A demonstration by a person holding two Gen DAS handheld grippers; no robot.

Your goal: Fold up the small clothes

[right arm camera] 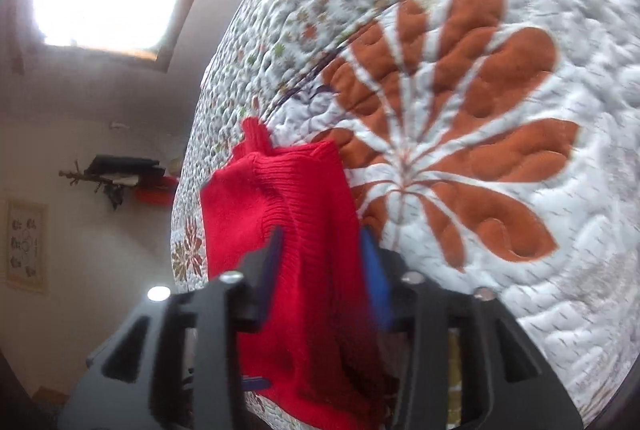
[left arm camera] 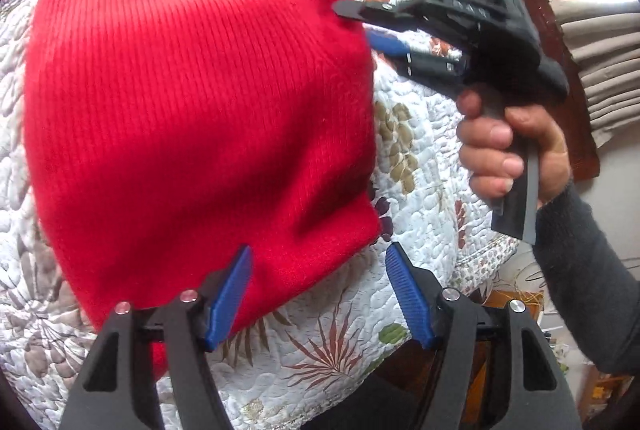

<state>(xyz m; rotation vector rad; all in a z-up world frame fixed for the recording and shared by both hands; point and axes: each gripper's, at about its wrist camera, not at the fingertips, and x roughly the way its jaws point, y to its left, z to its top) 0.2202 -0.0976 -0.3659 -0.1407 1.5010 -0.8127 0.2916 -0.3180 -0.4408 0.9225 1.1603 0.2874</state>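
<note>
Red rib-knit garment lay spread on the floral quilt, one edge lifted where right gripper had pinched it; in right wrist view, knit sat bunched betw. the fingers, so clamped on fabric, narrow gap. Left gripper stood wide apart, blue pads straddling the near corner w/o gripping, one pad over the knit, other over bare quilt. Judged soft, light, limp, stretchy: likely to sag and drag from any single pinch, not fragile, not slippery on the quilting. Best taken at ribbed hem or corners, through both layers, two pts. well apart to keep the fold line straight. Exact garment type unclear, poss. small sweater.
</note>
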